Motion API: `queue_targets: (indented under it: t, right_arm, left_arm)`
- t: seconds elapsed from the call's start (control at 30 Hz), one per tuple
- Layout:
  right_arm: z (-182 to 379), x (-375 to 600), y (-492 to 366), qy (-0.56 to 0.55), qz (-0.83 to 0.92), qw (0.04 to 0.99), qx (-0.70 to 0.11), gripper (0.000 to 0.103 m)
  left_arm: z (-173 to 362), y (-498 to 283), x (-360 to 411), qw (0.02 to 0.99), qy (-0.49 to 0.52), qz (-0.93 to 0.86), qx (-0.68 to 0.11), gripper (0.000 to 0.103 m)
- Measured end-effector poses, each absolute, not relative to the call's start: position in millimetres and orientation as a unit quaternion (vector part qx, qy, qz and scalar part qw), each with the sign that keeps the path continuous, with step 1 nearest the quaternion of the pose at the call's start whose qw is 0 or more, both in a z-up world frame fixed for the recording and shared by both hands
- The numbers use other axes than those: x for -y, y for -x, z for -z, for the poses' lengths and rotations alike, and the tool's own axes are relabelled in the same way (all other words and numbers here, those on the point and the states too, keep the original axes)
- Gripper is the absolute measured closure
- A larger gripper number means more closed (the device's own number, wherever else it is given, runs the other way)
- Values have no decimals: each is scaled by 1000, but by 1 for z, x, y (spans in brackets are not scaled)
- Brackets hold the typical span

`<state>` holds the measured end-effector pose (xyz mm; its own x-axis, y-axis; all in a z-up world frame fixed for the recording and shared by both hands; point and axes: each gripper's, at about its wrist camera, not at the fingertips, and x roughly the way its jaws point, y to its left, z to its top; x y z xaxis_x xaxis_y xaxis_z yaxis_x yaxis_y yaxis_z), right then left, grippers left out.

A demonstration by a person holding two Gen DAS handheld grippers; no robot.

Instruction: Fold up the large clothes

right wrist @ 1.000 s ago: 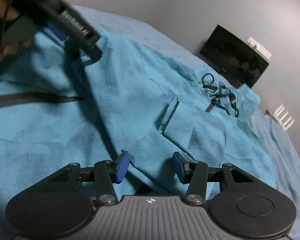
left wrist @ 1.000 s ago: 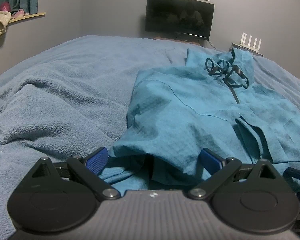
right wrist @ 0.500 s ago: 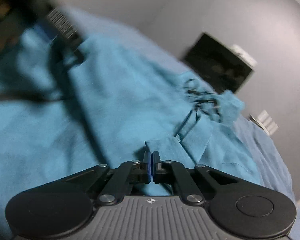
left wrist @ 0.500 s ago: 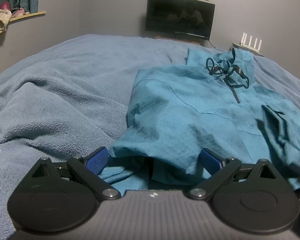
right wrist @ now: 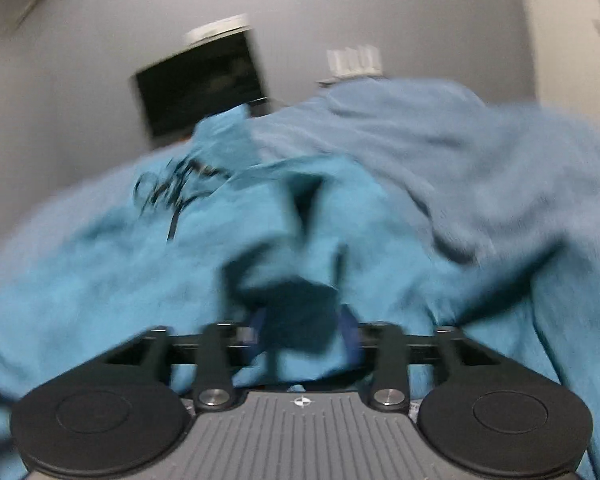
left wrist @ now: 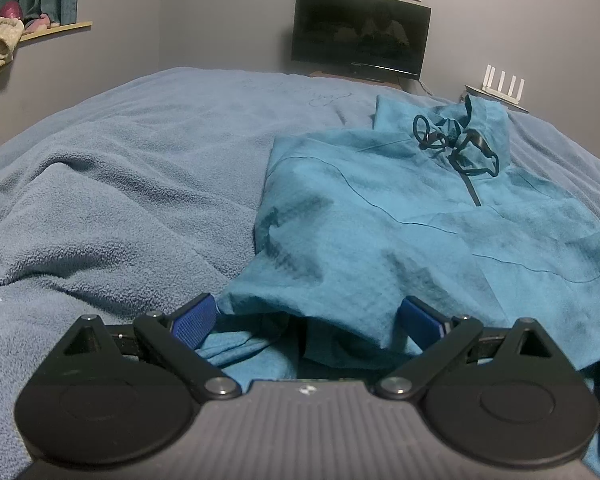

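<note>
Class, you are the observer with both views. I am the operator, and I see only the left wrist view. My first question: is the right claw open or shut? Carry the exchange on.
Observer: Open. The right claw has its jaws apart, though that view is blurred.
Operator: Is anything between them?
Observer: Yes, a dark bunched fold of the hoodie sits there. The blur hides whether the jaws touch it.
Operator: Which way does it point?
Observer: Toward the hood end. The drawstrings lie ahead, to its left.
</note>
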<state>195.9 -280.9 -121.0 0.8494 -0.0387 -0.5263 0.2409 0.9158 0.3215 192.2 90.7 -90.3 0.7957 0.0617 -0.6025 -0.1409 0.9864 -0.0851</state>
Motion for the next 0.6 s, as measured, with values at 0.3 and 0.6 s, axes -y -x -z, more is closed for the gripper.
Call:
queue_targets:
  t: [0.3,0.6]
  right_arm:
    - [144,316,-198,-382,-20,899,-213,25]
    - [152,322,-222,-379,16,901,-209,91]
  left_arm:
    - [91,-192,-91,945,63,-54,-315,5]
    - [91,-191,-90,945,67,-52,-316,5]
